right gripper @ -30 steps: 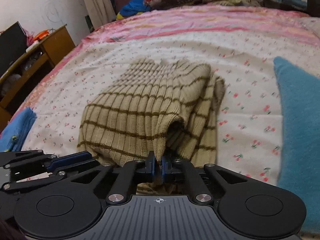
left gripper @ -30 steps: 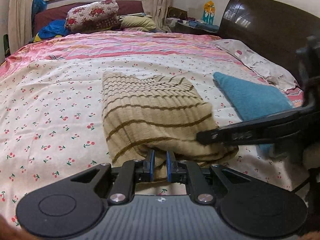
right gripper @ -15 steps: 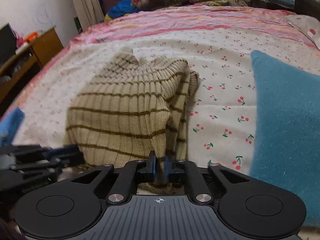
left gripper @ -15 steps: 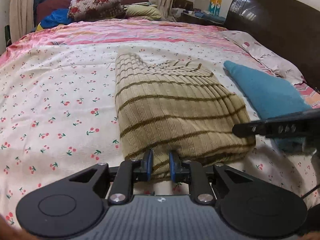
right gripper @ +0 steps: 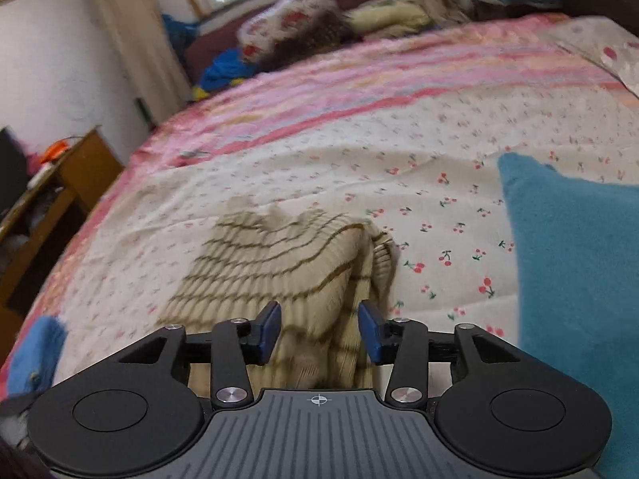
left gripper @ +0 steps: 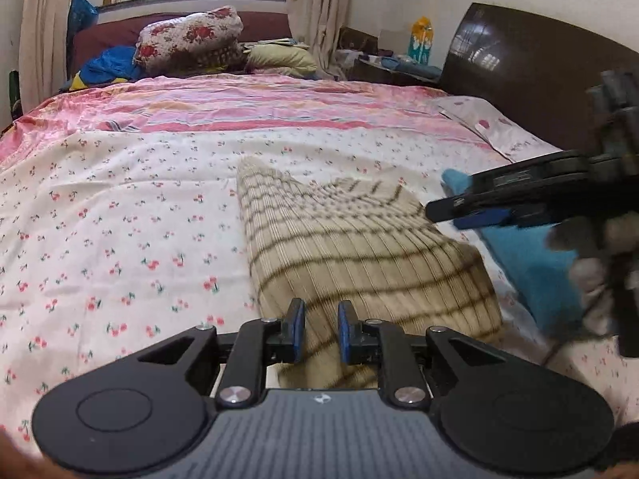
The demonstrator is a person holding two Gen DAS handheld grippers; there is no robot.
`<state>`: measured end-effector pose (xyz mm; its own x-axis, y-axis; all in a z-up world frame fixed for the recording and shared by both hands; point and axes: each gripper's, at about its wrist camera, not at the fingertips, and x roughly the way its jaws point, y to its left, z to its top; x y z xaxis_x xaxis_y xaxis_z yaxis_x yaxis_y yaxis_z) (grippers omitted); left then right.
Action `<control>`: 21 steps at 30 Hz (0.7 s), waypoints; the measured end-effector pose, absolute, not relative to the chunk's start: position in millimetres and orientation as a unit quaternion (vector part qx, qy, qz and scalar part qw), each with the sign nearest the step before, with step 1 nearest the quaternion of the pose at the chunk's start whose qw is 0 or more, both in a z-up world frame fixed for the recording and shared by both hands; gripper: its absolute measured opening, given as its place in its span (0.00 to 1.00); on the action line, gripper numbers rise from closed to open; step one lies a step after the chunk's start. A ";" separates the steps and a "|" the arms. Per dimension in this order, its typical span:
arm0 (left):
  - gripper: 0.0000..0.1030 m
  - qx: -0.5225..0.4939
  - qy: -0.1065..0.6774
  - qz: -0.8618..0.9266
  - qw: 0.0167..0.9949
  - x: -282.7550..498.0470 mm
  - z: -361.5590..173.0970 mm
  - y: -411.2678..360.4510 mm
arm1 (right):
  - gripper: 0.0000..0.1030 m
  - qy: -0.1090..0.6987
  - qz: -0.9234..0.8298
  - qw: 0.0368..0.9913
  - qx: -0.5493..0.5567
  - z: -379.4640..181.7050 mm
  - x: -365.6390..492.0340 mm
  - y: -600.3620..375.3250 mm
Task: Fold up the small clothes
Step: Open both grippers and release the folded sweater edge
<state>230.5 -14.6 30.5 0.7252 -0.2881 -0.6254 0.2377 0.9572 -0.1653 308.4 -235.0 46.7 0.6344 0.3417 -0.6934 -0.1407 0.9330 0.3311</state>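
The striped sweater [left gripper: 359, 255] lies folded over on the bed [left gripper: 120, 239]. The right claw [right gripper: 319, 333] is opening wide, letting it go. The left claw [left gripper: 320, 329] stays narrow with cloth between its pads. Maybe one more fold is left.

The sweater [left gripper: 359, 247] is a small ribbed knit, beige with thin dark-brown horizontal stripes. It lies folded on the cherry-print sheet [left gripper: 120, 239], roughly in the middle of the bed, as a thick bundle with layers stacked. Seen from the left wrist, its far end tapers to a peak on the left and dips into a shallow V. Its near edge is rounded and bulky. From the right wrist, the sweater [right gripper: 279, 271] shows a doubled layer along its right side, where a fold edge stands up slightly and a second layer peeks out beneath. A blue cloth [right gripper: 579, 279] lies just right of it, apart.
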 end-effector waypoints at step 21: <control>0.26 -0.018 0.358 -0.133 0.924 254.8 19.1 -20.1 | 0.19 0.401 0.106 0.905 0.094 28.5 316.0 -230.6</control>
<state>254.8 -20.1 19.1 0.7082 -0.2591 -0.6567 0.2336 0.9638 -0.1285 316.0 -230.6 28.5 0.6560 0.2674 -0.7058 -0.1162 0.9598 0.2556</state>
